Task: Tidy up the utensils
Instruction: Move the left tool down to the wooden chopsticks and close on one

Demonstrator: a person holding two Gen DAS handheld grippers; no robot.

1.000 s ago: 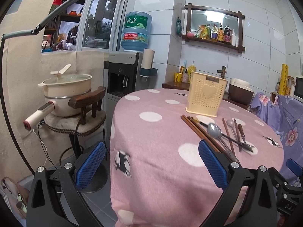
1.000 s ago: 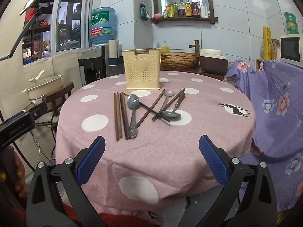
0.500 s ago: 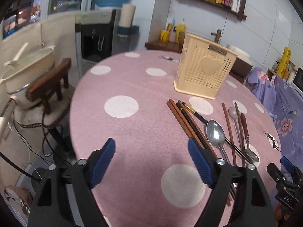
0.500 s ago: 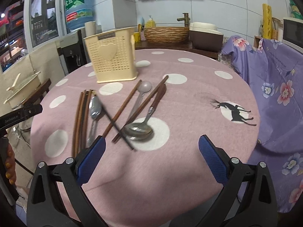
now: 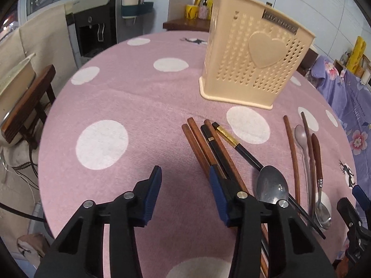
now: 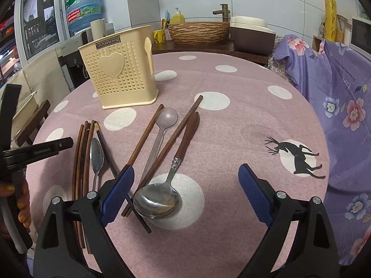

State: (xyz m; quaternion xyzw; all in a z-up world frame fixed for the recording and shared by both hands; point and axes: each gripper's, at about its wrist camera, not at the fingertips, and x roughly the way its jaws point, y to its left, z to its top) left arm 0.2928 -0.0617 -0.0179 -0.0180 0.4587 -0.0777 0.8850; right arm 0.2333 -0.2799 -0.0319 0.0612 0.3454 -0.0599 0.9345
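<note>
The pink dotted table (image 6: 231, 120) carries the beige holder (image 6: 118, 69), and all utensils lie in front of the holder, none inside yet. The left gripper (image 5: 185, 183) has just been closing, with nothing between its jaws; its right pad hangs over the brown chopsticks (image 5: 199, 143). The right gripper (image 6: 185, 192) stands wide apart around the wooden-handled spoon (image 6: 167, 185). For a good grip, I think each gripper should lower straight and close on one piece only.

One cream utensil holder (image 6: 120, 76) on the table. Three spoons: plain metal one (image 6: 97, 156), pale plastic one (image 6: 165, 118), wooden-handled metal one (image 6: 157, 200). Chopsticks (image 5: 204, 148): seven, five brown wooden and two black with gold bands.
</note>
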